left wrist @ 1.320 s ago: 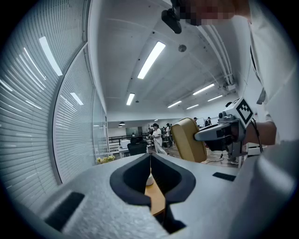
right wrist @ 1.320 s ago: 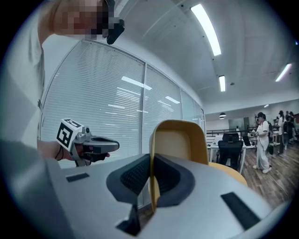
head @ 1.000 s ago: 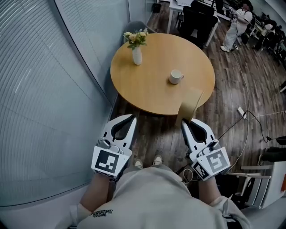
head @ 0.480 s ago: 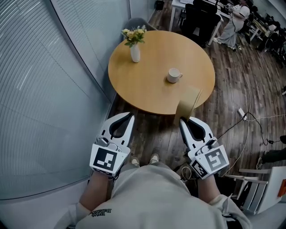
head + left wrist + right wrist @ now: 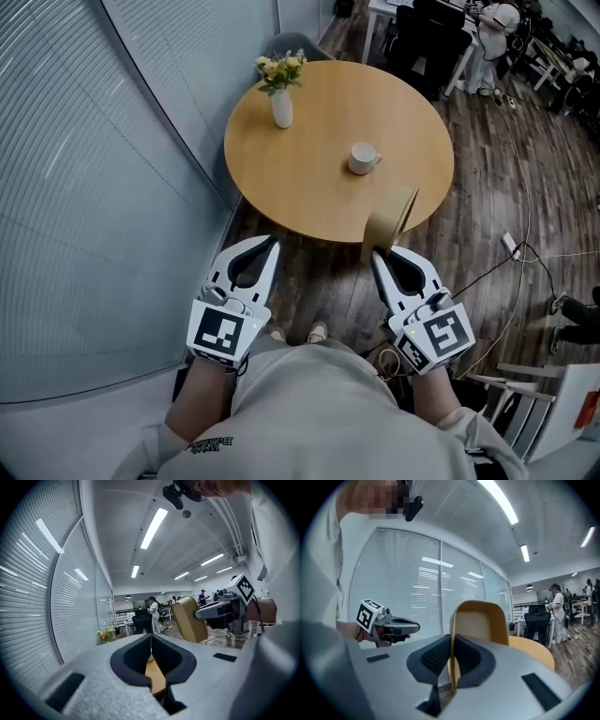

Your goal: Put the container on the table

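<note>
At centre frame, the right gripper (image 5: 378,253) pinches the tan container (image 5: 392,214) by its wall, at the round table's (image 5: 300,178) near edge. The left gripper (image 5: 270,244) is closed and empty. The container is best set well inboard, short of the cup (image 5: 362,157).

We see a bright, evenly lit scene under long ceiling light strips (image 5: 153,528); shadows are faint. Glare stripes the window blinds (image 5: 28,597). Both gripper views bulge fisheye-style, with black corners and blurred foreground.
</note>
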### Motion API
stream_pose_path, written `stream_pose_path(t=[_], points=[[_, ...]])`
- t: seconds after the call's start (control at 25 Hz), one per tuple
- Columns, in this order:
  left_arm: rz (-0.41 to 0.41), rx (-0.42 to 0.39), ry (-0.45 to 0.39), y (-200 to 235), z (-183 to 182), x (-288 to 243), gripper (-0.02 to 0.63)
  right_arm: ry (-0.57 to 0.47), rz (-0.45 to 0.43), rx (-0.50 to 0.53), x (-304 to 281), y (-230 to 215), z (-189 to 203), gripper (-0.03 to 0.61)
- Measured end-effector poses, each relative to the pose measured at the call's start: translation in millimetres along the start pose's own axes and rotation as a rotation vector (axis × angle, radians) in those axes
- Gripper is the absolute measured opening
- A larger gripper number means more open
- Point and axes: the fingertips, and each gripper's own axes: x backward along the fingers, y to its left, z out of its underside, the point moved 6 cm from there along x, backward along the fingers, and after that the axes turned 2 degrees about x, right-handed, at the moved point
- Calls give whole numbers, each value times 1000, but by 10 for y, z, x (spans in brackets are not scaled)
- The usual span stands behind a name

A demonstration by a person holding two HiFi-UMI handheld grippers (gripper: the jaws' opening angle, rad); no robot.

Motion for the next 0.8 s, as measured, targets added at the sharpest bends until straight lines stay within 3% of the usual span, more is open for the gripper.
stream_pose_path(t=[0.12, 0.28, 0.8], points=[[1, -23, 5, -15, 23, -90, 21, -3, -9, -16, -7, -92, 32, 38], [-9, -8, 5, -56, -49, -158, 21, 4, 6, 50, 5, -174, 38, 38], [-3, -27, 18, -10, -13, -252, 21, 4, -5, 39, -96, -307, 62, 38]])
